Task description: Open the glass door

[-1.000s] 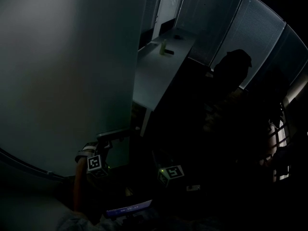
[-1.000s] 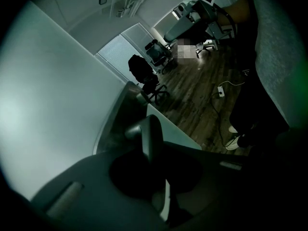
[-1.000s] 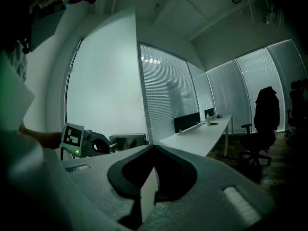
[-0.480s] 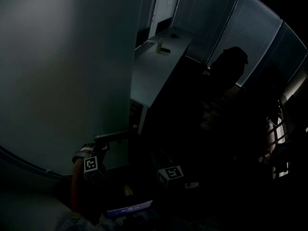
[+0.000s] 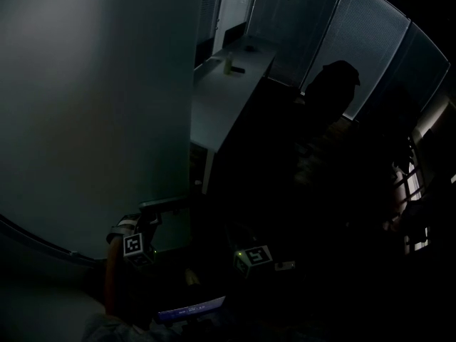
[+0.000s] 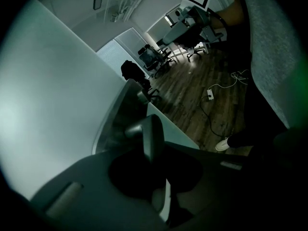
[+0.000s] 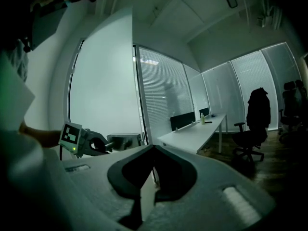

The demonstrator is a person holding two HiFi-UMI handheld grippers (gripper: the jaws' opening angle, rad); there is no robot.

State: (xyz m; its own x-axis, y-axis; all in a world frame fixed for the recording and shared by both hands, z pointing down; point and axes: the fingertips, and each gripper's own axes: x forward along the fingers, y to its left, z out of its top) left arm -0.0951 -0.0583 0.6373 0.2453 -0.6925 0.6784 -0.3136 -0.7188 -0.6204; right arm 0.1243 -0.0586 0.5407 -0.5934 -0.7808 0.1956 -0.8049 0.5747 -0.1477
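"Where was the glass door (image 5: pixel 92 105)?"

"On the left, a tall pale panel. Its door handle (image 6: pixel 152 134) stuck out near the edge."

"And the left gripper (image 5: pixel 155 216)?"

"Clamped on that door handle (the lever sat right between its jaws)."

"The right gripper (image 7: pixel 153 149)?"

"Jaws together with nothing in them, near the left gripper in the dark."

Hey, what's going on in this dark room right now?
A person holds a gripper in each hand at a frosted glass door. The left gripper is shut on the door's handle, and the door looks partly open. The right gripper is held alongside, shut and empty.
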